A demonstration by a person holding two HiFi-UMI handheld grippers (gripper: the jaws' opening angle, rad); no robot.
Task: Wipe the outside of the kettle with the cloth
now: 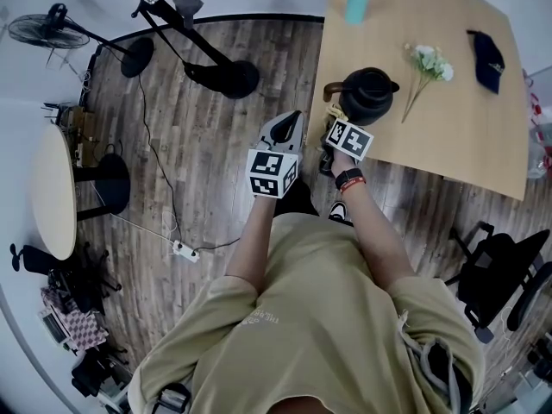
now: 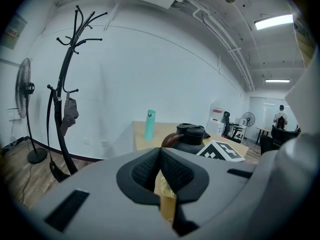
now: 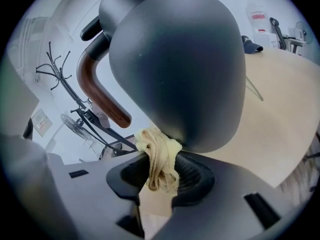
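Both arms extend forward from the torso, with the forearms bare below short sleeves. The left forearm [image 1: 257, 235] runs straight ahead. Its marker cube [image 1: 272, 172] sits above the hand, and the left tongs [image 1: 291, 123] point forward, off the near edge of the tabletop [image 1: 448, 119]. In the left gripper view the two ribbed pads meet at their tips and nothing is held between them. The right forearm [image 1: 377, 231] angles inward to the right of the left one, with a watch [image 1: 348, 178] on the wrist. The right tongs [image 3: 162, 176] are over the tabletop edge, and their jaws are clamped on a bunched yellow cloth [image 3: 159, 156] that sticks out past the pads.
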